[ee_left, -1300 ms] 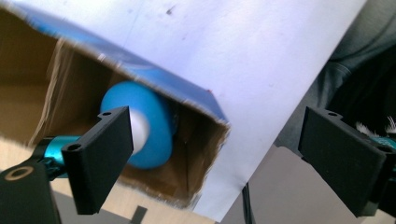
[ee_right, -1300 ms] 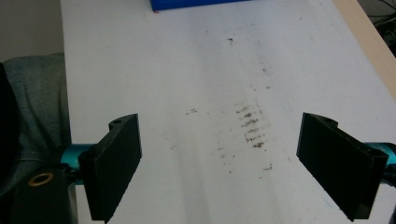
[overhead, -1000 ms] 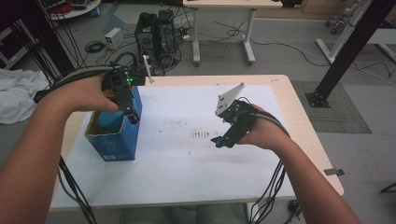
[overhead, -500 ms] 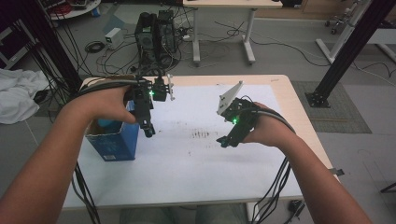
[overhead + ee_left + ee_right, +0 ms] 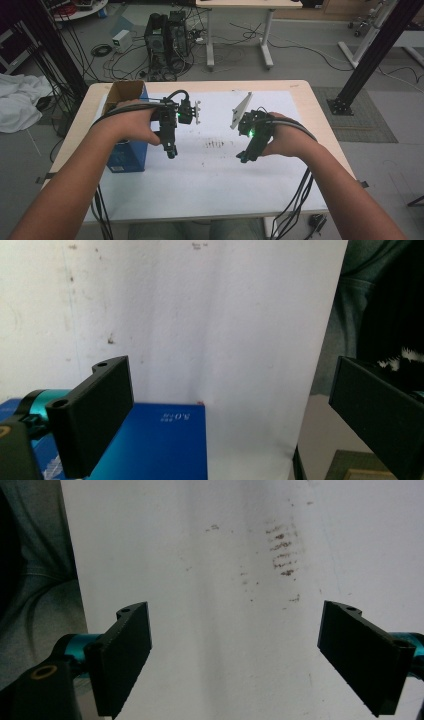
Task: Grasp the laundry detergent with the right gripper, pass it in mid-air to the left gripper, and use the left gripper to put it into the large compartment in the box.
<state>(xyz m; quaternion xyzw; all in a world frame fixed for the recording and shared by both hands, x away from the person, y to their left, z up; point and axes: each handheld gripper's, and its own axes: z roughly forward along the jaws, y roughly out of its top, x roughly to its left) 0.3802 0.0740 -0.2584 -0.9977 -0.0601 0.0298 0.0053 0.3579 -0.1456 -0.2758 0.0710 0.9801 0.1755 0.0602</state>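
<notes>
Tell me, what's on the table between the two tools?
Nothing but white table cover with dark smudges, seen in the high view, lies between the left tool and right tool.

Both forearms reach in from below, the left gripper (image 5: 171, 151) and the right gripper (image 5: 242, 158) tipped downward side by side, well apart, each with jaws spread wide and nothing between them.
</notes>
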